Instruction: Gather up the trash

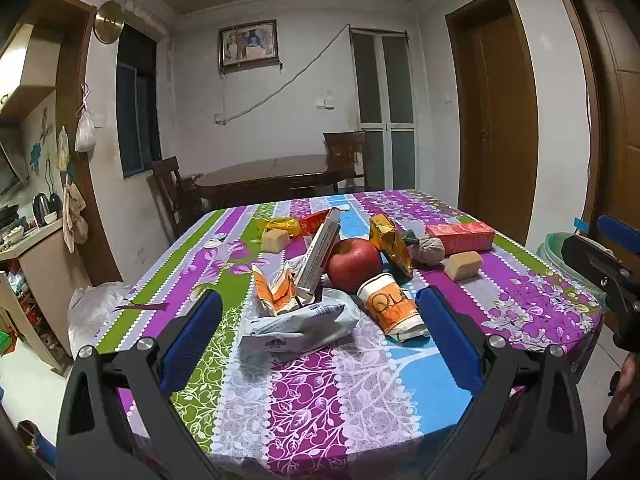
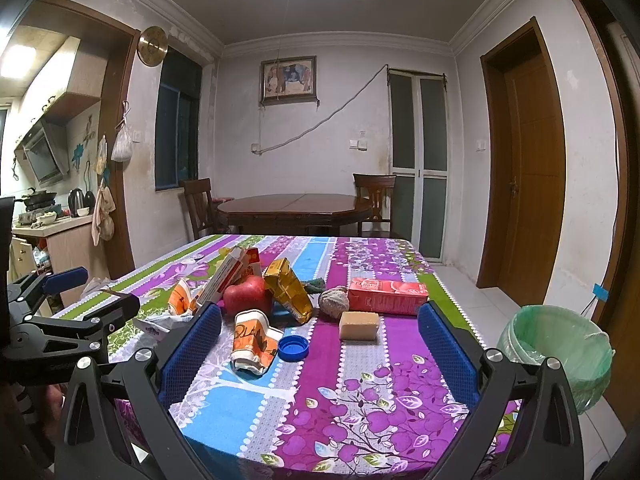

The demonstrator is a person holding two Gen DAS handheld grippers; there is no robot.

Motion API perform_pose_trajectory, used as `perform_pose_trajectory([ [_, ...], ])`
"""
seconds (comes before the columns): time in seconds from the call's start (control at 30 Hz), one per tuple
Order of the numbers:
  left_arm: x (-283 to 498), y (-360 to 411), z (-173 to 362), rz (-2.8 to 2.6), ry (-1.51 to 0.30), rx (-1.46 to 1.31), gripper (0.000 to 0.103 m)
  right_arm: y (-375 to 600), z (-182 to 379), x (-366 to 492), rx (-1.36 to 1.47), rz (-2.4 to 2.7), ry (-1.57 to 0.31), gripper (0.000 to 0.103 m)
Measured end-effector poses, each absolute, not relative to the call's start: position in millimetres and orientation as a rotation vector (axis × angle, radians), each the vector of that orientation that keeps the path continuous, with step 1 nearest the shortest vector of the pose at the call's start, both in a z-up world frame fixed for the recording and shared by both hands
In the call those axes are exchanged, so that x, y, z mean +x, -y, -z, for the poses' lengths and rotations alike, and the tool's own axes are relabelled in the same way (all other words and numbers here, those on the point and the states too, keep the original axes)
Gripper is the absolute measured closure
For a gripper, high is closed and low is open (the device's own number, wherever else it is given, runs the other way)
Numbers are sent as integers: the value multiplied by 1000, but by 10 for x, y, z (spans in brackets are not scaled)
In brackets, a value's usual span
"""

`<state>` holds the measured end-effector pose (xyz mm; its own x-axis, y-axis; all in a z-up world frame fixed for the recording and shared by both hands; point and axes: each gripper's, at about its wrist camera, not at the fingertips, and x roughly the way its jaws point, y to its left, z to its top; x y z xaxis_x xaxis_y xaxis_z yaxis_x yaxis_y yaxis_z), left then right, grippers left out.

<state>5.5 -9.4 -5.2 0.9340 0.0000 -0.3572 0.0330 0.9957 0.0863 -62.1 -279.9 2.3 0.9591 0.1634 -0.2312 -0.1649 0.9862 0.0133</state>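
1. Left gripper (image 1: 318,334): two black angular plastic arms with triangular cut-outs.
2. Finger pads (image 1: 192,338): blue, textured with a fine grid.
3. Round silver screws at the arm joints.
4. Right gripper (image 2: 320,352): same build, with blue mesh-patterned pads (image 2: 448,356) on black arms.

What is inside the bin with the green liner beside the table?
In the right wrist view the bin shows only its green liner, folded over the rim; no trash is visible in the part that shows. The bottom is hidden by the near wall, so it cannot be checked.

Left hand-held gripper (image 1: 318,328) and right hand-held gripper (image 2: 320,344) both spread wide, empty
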Motion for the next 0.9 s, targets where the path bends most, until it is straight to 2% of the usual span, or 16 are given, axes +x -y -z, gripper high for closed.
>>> perform_pose_trajectory([
  [0.9, 59, 84, 50, 37, -377, 79, 7, 2771, 29, -619, -9, -169, -239, 5],
])
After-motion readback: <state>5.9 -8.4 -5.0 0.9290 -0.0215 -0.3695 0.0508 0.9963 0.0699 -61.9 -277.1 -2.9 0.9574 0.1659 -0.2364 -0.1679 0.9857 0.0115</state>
